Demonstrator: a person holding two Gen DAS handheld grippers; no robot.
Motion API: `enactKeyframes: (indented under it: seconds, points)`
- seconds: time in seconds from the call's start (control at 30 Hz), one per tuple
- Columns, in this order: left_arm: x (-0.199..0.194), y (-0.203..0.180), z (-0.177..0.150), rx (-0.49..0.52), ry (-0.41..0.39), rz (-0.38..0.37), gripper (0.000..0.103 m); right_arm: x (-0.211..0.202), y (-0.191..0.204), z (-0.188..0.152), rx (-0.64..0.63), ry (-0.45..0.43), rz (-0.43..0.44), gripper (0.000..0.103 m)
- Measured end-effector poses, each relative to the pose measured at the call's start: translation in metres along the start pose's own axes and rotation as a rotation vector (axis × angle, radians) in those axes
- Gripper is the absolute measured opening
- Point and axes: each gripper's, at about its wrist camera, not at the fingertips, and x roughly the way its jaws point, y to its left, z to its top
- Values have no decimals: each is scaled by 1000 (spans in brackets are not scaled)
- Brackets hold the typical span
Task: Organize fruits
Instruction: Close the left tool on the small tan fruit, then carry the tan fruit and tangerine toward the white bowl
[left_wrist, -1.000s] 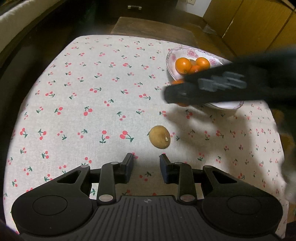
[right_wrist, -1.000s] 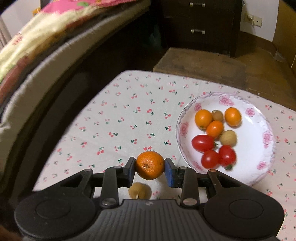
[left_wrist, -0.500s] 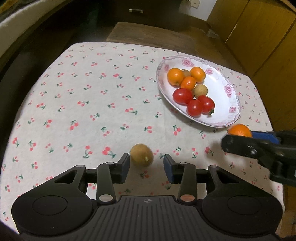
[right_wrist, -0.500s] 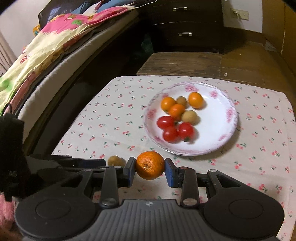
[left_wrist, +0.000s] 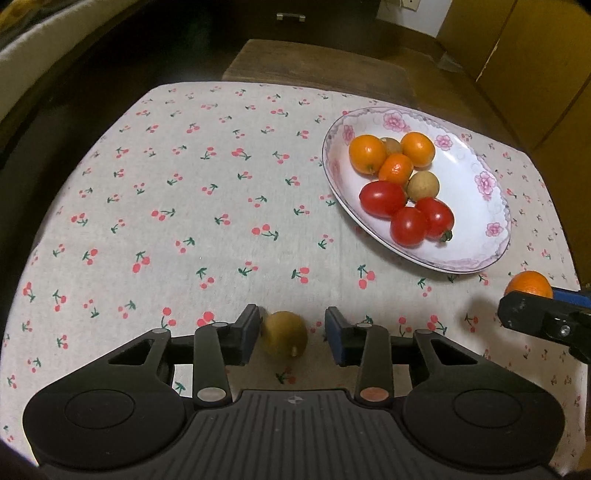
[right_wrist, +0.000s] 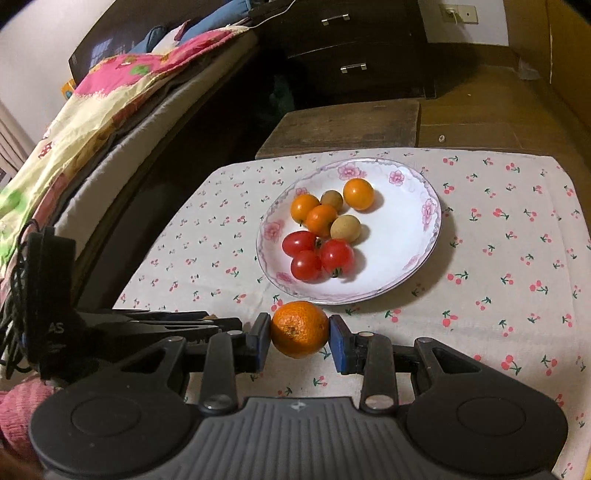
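The right gripper (right_wrist: 300, 341) clamps a round orange tangerine (right_wrist: 300, 328) just short of the flowered white plate (right_wrist: 400, 275), ready for delivery; the left gripper (left_wrist: 291, 338), jaws just narrowing yet unclosed, straddles the brown longan (left_wrist: 284, 334) on the cherry-print tablecloth (left_wrist: 184, 206)

Only readable text: the white letters "AS" on the black body of the left gripper (right_wrist: 55, 325), at the left edge of the right wrist view. The letters look like the end of a longer word; the rest is hidden behind a bundle of black cables (right_wrist: 14, 295). In the left wrist view, no lettering on that gripper shows. Each camera's own gripper has a small pale round mark on its ribbed grey plate, but it is a symbol, not text. Plate (left_wrist: 476, 221) has a flower print only, tablecloth (left_wrist: 184, 184) a cherry print only. No numbers, brands or labels on the fruit.
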Motion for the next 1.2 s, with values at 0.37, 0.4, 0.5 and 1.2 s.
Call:
enactKeyframes:
  seconds: [0.37, 0.4, 0.5, 1.2]
  points:
    - [-4, -2, -8, 20, 8, 30, 45, 1, 0, 0, -2, 8, -3, 35]
    - [-4, -3, -8, 25, 6, 36, 44, 2, -1, -1, -2, 10, -4, 35]
    - [-5, -6, -8, 34, 3, 45, 36, 4, -2, -1, -3, 16, -11, 35]
    - [-32, -15, -33, 68, 0, 43, 35, -2, 0, -14, -20, 31, -32, 35]
